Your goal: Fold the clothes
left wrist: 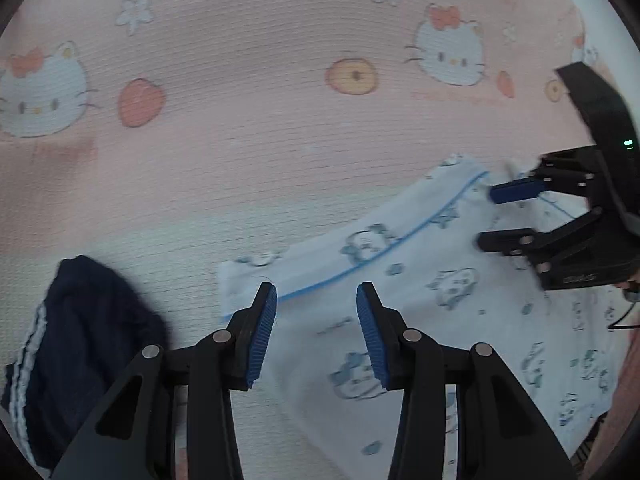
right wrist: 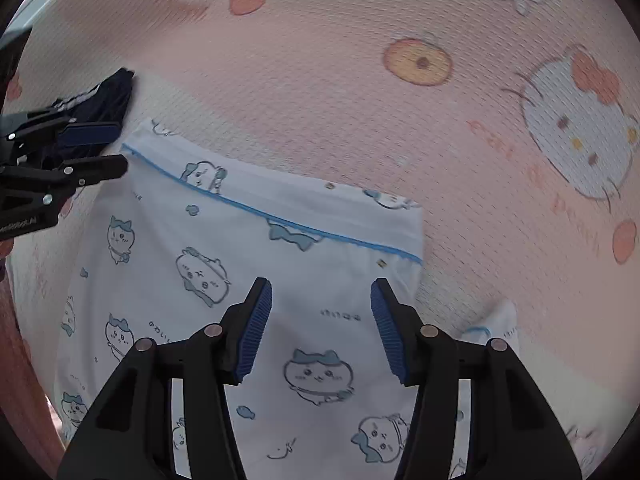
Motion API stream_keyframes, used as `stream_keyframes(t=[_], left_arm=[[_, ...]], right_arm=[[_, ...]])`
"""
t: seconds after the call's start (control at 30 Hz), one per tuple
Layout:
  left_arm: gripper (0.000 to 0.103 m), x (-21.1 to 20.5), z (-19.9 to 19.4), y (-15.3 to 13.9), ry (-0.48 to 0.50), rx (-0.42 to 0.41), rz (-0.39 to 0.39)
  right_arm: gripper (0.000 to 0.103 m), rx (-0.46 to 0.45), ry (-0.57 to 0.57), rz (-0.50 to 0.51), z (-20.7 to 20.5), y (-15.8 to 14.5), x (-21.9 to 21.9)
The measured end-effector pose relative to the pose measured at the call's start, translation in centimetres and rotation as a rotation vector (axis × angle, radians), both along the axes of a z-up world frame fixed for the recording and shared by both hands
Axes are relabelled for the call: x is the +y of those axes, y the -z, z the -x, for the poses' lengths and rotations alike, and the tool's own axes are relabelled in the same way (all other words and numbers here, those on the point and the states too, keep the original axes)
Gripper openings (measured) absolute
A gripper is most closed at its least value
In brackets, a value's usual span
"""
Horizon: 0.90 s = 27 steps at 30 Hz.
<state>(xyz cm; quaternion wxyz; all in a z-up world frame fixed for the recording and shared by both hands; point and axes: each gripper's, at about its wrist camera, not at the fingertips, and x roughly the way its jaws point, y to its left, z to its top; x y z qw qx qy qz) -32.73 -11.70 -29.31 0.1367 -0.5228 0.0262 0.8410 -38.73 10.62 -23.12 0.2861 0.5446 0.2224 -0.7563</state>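
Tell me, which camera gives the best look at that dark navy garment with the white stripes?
The left wrist view. There the navy garment lies bunched at lower left on the pink cartoon bedsheet, large enough to show its white side stripes. The right wrist view catches only a small dark piece at the far left, partly hidden behind the left gripper.
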Motion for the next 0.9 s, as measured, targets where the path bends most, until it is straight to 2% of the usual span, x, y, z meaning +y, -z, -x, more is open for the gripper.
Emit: stream_keyframes(t=[0.03,0.1,0.17,0.2,0.27,0.33,0.43,0.5,0.57,0.63,0.7,0.77,0.87,0.9], left_arm=[[0.044,0.7,0.3,0.7,0.025,-0.025,-0.032],[0.044,2.3,0.2,2.3,0.034,-0.05,0.023],[0.044,1.7,1.1,2.2,0.022,-0.012,0.033],[0.044,1.2,1.8,2.1,-0.01,-0.001,0.064],[0.044,0.1,2.9,2.1,-0.093,0.059,0.208],[0.044,-1.1,3.8,2.4,-0.133,0.048,0.212],[0.044,-0.2,1.3,0.4,-0.077,0.069,0.105],[0.044,2.7,-0.6,-0.1,0.051,0.054,0.028],[0.044,4.7,-2.9,0.4,0.181,-0.03,-0.05],[0.044,6.2,-5.1,1.7,0.248,-0.051,0.006],[0.045,7.1,-6.2,3.0,0.285,-0.034,0.091],[0.045,6.2,-5.0,2.9,0.223,-0.004,0.084],[0.045,4.0,-2.0,2.8,0.045,0.016,0.143],[0.045,3.6,-1.7,2.4,0.009,-0.002,0.125]], right_arm=[[0.053,0.0,0.002,-0.012,0.4,0.5,-0.5],[0.058,0.004,0.053,-0.009,1.7,1.2,-0.5],[0.05,0.035,0.111,0.015,3.0,0.7,0.0],[0.049,0.05,0.14,0.026,3.6,0.4,0.3],[0.048,0.115,0.168,0.019,4.0,0.2,0.4],[0.049,0.187,0.203,-0.042,4.0,-0.1,0.4],[0.05,0.063,0.216,0.08,2.7,-1.6,1.2],[0.05,0.0,0.133,0.09,-0.2,-1.9,1.2],[0.05,-0.052,0.025,0.076,-3.5,-2.0,1.1],[0.05,-0.1,-0.073,0.052,-6.7,-1.6,1.0],[0.05,-0.076,-0.105,0.002,-8.3,-0.3,1.1],[0.052,-0.018,-0.07,0.008,-8.4,0.0,1.5],[0.058,0.064,0.078,-0.004,-6.4,-0.4,2.1],[0.058,0.091,0.128,-0.011,-5.8,-0.6,2.4]])
